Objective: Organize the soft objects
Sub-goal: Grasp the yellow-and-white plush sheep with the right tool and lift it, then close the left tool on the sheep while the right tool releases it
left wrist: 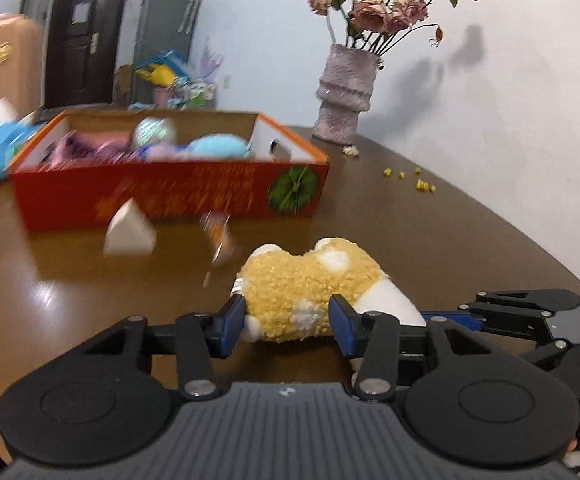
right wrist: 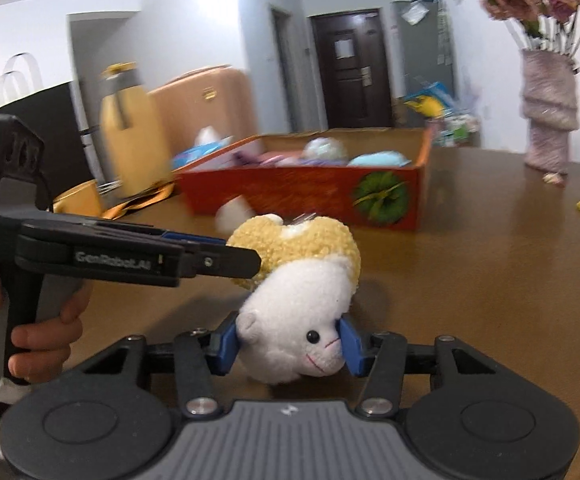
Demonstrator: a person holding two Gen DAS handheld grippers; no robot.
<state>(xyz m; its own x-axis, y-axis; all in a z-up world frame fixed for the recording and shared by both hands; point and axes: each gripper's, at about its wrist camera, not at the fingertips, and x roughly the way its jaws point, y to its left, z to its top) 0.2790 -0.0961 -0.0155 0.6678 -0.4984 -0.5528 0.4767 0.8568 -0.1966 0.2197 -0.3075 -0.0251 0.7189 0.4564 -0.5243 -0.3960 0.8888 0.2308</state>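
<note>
From the left wrist view, the left claw (left wrist: 288, 322) has its blue pads (left wrist: 232, 326) pressed into the yellow, curly body of a plush sheep (left wrist: 310, 284), partly closed around it. The toy lies on a glossy brown wooden table (left wrist: 430, 240). Beyond it stands an orange-red cardboard box (left wrist: 170, 196) holding other soft toys – a light blue one (left wrist: 218, 146) among them. A blurred white cone-like thing (left wrist: 130, 230) sits before the box. A textured lilac vase (left wrist: 344, 94) of dried pink roses (left wrist: 386, 12) stands at the far edge against a white wall, with yellow crumbs (left wrist: 424, 186) scattered nearby. A dark door (left wrist: 86, 36) shows at the back of the room.

From the right wrist view, the right claw (right wrist: 290, 346) grips the sheep's white head (right wrist: 298, 320), pads pressed on both sides, about half closed. The left claw (right wrist: 246, 262) comes in from the left, held by a hand (right wrist: 46, 332), and meets the yellow body. Behind – the box (right wrist: 310, 196), a yellow jug (right wrist: 134, 136), a peach suitcase (right wrist: 206, 100) and the vase (right wrist: 548, 120).
</note>
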